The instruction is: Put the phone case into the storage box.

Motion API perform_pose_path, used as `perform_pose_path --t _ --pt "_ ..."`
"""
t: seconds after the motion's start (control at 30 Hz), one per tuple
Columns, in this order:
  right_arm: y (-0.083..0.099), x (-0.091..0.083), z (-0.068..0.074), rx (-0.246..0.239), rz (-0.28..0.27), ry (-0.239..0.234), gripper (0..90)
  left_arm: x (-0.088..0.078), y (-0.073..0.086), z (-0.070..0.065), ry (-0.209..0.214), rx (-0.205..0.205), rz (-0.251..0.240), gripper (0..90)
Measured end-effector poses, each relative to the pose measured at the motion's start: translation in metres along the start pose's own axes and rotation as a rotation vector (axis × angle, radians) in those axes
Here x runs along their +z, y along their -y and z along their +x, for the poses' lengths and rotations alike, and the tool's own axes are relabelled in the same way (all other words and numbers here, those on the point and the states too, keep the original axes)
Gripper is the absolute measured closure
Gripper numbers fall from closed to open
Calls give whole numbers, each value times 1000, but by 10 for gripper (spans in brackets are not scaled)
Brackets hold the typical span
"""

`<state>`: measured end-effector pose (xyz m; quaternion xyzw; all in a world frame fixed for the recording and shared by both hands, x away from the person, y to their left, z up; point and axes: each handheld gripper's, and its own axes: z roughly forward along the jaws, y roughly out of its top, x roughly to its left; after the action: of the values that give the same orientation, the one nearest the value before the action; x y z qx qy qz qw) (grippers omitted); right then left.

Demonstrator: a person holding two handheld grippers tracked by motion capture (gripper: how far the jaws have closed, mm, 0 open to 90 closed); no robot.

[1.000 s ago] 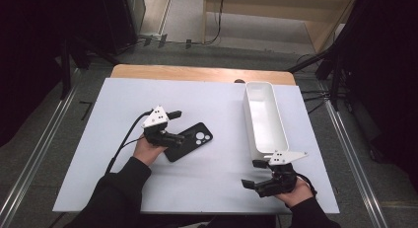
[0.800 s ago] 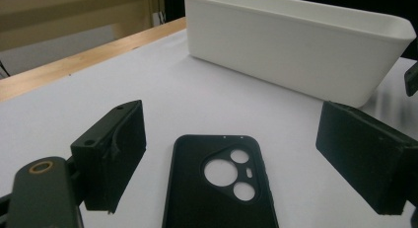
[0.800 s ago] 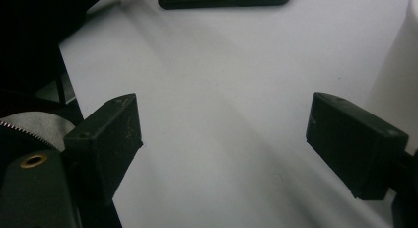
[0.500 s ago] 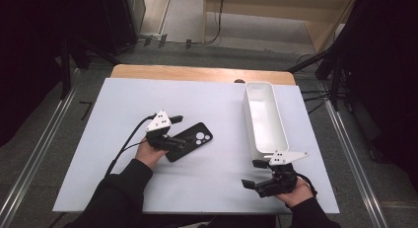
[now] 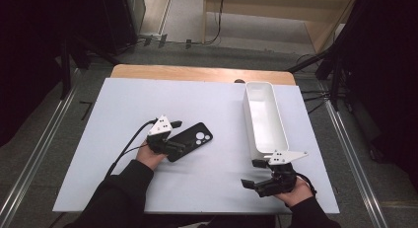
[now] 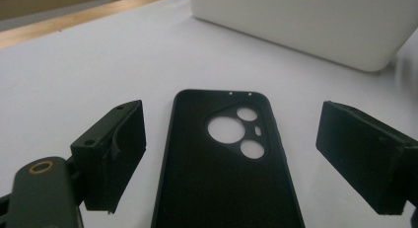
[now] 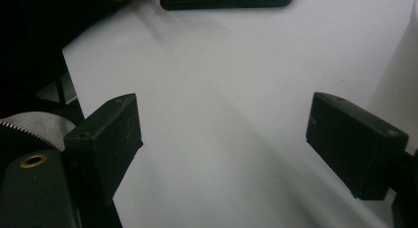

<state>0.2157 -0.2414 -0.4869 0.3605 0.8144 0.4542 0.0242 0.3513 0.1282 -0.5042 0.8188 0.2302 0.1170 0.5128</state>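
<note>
Left gripper view: my left gripper (image 6: 231,159) stands spread, straddling the phone case (image 6: 226,164) lying flat on the desk (image 6: 74,80), aligned so both pads can clamp its long edges.

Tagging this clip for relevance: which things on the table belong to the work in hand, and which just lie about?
In the job:
- black phone case, lying flat between the jaws
- left gripper, open around it

Lying about:
- white bin, empty
- right gripper, open over bare table
</note>
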Motion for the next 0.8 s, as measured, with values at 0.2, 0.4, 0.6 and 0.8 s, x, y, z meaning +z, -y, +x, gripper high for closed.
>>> perform_pose_path --t 0.2,0.4,0.6,0.8 --pt "0 0 0 2 2 1 123 1 0 0 -14 -8 18 116" --pt "0 1 1 3 5 -2 123 1 0 1 -23 -14 56 117" --pt "0 1 1 6 9 -3 123 2 0 -1 -47 16 123 117" --pt "0 1 1 5 10 -3 123 6 0 -3 -51 43 191 117"
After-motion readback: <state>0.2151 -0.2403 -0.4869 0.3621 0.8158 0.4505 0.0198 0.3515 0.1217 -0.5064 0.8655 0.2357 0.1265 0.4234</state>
